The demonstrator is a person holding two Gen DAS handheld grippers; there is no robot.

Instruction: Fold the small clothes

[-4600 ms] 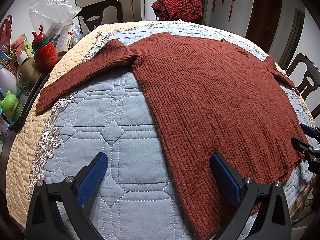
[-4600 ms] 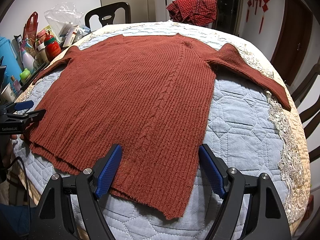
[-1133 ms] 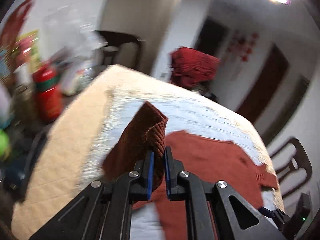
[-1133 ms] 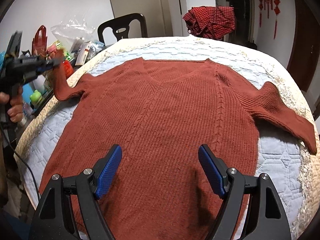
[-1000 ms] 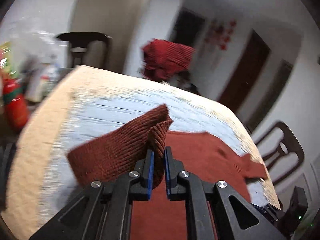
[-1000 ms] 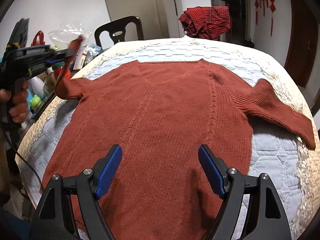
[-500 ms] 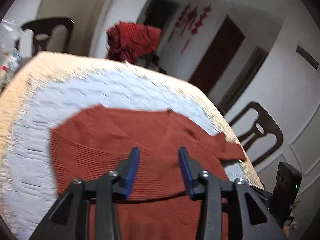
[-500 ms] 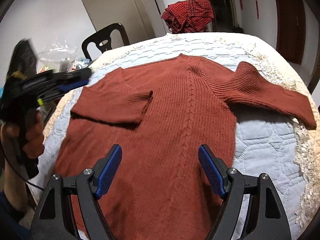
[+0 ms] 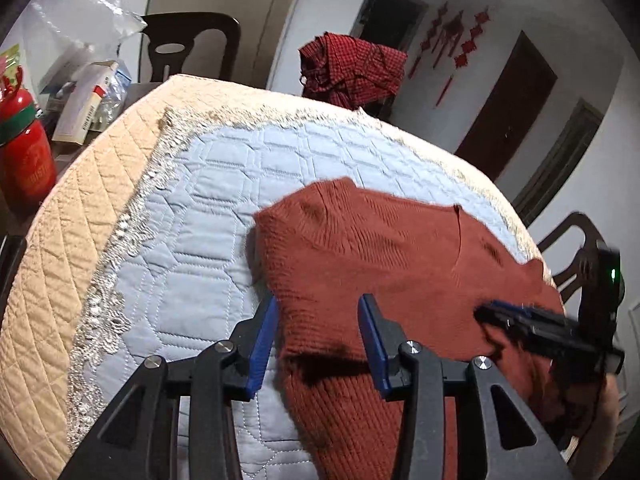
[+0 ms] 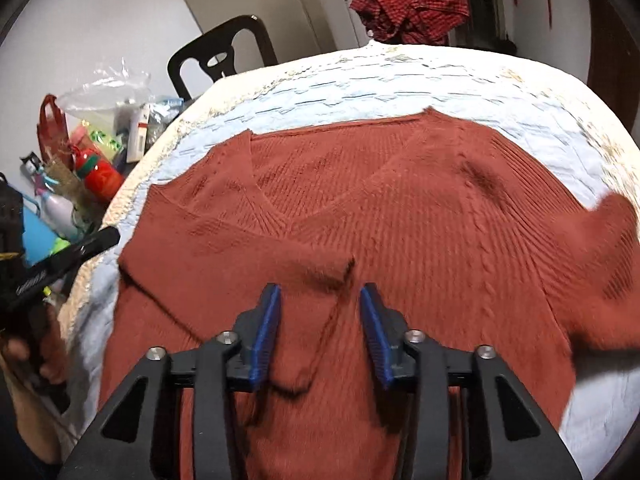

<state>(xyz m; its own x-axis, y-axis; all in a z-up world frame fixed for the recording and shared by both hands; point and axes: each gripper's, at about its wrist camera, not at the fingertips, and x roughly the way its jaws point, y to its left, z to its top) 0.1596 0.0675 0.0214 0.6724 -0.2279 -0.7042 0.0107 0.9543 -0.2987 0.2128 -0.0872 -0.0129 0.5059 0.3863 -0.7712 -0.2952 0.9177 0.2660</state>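
Round table (image 9: 60, 240), blue quilted cover (image 9: 192, 240), rust sweater (image 10: 400, 220) spread flat

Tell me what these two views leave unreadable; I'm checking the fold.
- Rust-red ribbed knit sweater: hem cut off by both frames' bottom edges and hidden behind the gripper bodies.
- Its right sleeve: motion-blurred, cuff past the right wrist frame's edge.
- Right gripper in the left wrist view: blurred, side-on, jaw gap unreadable.

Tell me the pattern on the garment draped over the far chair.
Red and black check on the checked garment, clearest in the right wrist view.
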